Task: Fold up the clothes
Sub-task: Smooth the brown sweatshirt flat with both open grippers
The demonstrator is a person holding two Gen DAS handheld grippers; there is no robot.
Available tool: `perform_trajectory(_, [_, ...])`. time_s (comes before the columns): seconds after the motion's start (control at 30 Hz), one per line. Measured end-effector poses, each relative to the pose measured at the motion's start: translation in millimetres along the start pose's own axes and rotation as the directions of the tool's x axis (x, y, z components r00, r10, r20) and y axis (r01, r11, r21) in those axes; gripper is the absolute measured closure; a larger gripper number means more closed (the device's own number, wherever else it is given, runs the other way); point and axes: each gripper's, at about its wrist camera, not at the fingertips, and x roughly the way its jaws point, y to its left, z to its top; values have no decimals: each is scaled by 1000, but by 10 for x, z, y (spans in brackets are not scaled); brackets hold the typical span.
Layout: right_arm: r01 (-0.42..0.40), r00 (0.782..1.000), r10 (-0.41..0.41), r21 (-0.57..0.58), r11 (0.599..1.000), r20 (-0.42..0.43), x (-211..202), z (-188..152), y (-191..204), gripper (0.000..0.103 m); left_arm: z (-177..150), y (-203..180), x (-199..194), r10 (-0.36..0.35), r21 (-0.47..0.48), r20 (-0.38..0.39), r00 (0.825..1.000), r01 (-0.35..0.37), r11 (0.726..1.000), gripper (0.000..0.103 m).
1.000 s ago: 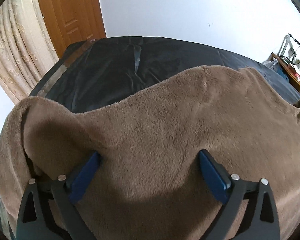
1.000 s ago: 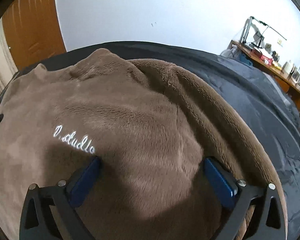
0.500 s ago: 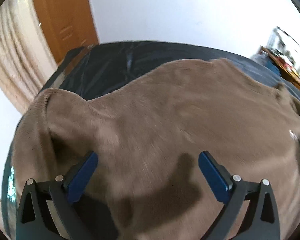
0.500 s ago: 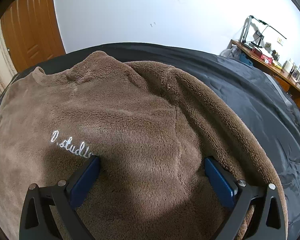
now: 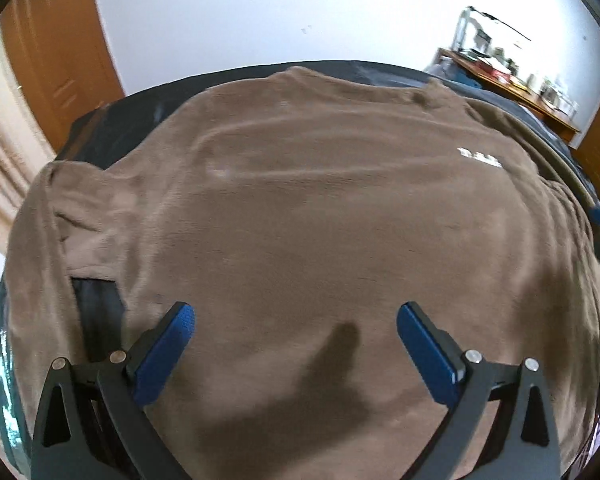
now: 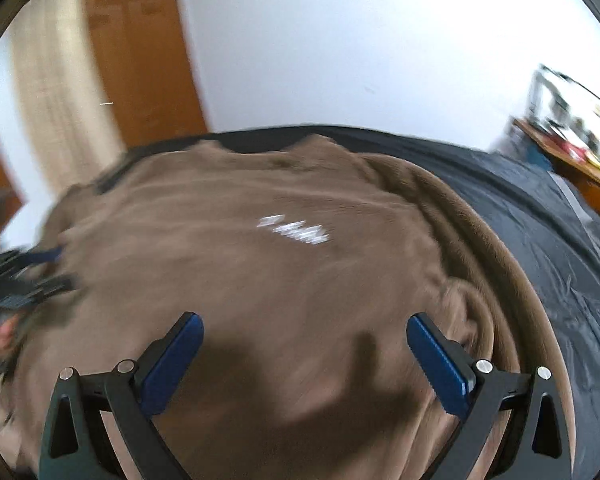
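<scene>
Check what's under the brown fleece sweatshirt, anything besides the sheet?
Only the black sheet shows around the brown fleece sweatshirt, plus a patch in the gap beside its left sleeve. Whatever lies under the body is covered. Both grippers are open above it.

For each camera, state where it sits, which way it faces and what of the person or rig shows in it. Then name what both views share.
Left wrist: on the left gripper, facing forward across the brown fleece top toward the white wall; its own open fingers show.
Right wrist: on the right gripper, facing likewise; open fingers, plus a blurred hand at the left edge.
Shared: the top, its white lettering, the dark bed cover, the wooden door.
</scene>
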Motion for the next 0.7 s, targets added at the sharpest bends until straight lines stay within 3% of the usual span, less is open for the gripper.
perform_trajectory(0.13, [-91,995,87,-97,991,-45,-355,-465,476,0,-48,-225,38,-46,41,4,999,46,998,1])
perform_trajectory(0.33, [-130,976,104,-126,983,-192,-261,-1097,936,0,-168,-367,168,-55,70,-29,998,57,996,1])
perform_trajectory(0.47, [-28,988,-2,-192,981,-157,-240,-1286,1097,0,-230,-301,266,-54,46,-46,998,56,997,1])
perform_trajectory(0.7, [11,997,-23,-163,987,-68,-276,-1391,1128,0,-150,-351,180,-56,44,-47,997,58,997,1])
